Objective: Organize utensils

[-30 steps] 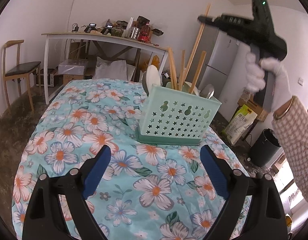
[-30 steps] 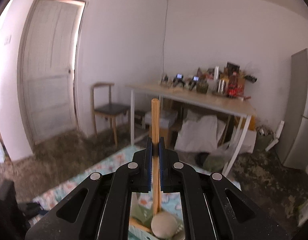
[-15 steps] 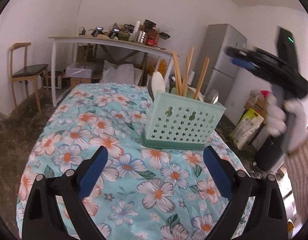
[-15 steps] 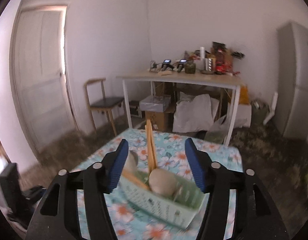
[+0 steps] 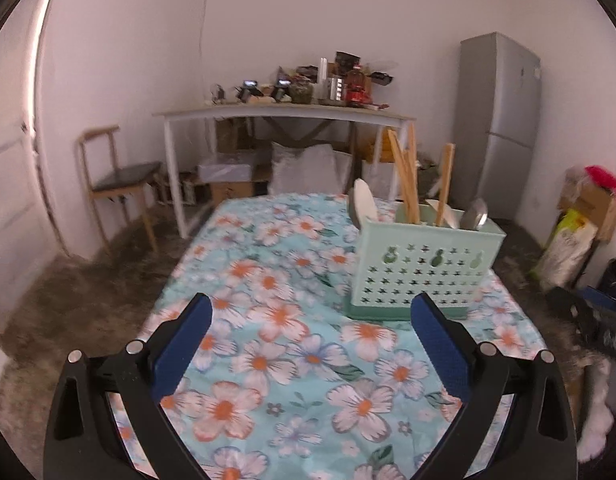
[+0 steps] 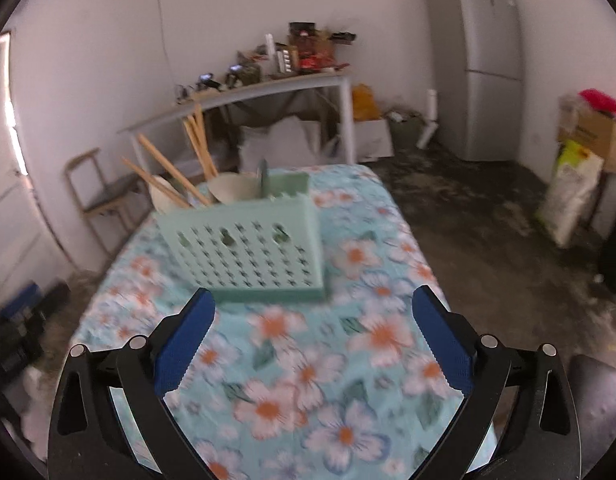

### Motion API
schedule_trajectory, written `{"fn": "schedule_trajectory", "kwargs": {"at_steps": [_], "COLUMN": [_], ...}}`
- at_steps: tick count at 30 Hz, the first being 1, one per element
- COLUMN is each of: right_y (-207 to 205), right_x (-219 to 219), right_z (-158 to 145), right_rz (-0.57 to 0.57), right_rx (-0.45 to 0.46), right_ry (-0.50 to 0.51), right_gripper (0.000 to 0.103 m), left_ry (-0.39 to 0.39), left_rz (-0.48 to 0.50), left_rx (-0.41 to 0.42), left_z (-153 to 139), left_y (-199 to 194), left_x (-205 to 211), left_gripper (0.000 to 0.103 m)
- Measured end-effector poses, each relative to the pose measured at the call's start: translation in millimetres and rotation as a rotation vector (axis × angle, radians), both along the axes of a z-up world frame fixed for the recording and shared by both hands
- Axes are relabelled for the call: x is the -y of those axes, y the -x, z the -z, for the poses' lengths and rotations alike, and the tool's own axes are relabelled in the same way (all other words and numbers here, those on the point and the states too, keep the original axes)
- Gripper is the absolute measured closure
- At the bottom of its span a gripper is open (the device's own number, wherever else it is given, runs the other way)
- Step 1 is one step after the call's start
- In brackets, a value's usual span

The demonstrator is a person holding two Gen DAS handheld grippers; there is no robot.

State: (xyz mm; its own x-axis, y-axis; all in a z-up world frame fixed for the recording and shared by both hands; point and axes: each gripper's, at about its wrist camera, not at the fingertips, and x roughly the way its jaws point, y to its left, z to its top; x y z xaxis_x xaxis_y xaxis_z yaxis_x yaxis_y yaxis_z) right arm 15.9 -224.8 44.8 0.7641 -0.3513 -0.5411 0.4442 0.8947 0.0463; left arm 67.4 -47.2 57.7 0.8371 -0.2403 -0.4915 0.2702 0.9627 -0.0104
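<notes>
the pale green perforated plastic utensil basket (image 5: 426, 270) stands upper right of centre on the floral blue tablecloth (image 5: 276, 360), above the wide-open, empty left gripper (image 5: 311, 312); the right gripper (image 6: 313, 308) is also wide open and empty, just below the basket.

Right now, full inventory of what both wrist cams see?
utensil caddy: 1, mint green, perforated, on the table
chopsticks: several, wooden, upright in the caddy
spoons: a few, pale and metal, in the caddy; exact count unclear
tablecloth: 1, blue floral, covers the table
white table: 1, by the far wall, cluttered top
chair: 1, wood, dark seat, by the door
fridge: 1, grey, right corner
left claw: open, empty
right claw: open, empty
</notes>
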Motion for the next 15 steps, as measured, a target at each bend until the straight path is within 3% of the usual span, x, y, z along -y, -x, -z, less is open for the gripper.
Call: {"fn": "schedule_trajectory", "kwargs": {"at_steps": [4, 15], "right_y": [14.6, 29.3], "right_x": [-10.6, -9.9], "right_z": [2.3, 1.4], "right_rz": [0.045, 0.066], "right_rx": [-0.011, -0.003], "right_ry": [0.074, 0.094], "right_gripper": [0.008, 0.008], "left_ry": [-0.031, -0.056], "left_rz": [-0.052, -0.15], "left_rx": [0.012, -0.019], "left_z": [-3.9, -6.4], "left_y": [5.4, 14.7], "left_x": [5.0, -2.4], "left_gripper": [0.006, 0.006]}}
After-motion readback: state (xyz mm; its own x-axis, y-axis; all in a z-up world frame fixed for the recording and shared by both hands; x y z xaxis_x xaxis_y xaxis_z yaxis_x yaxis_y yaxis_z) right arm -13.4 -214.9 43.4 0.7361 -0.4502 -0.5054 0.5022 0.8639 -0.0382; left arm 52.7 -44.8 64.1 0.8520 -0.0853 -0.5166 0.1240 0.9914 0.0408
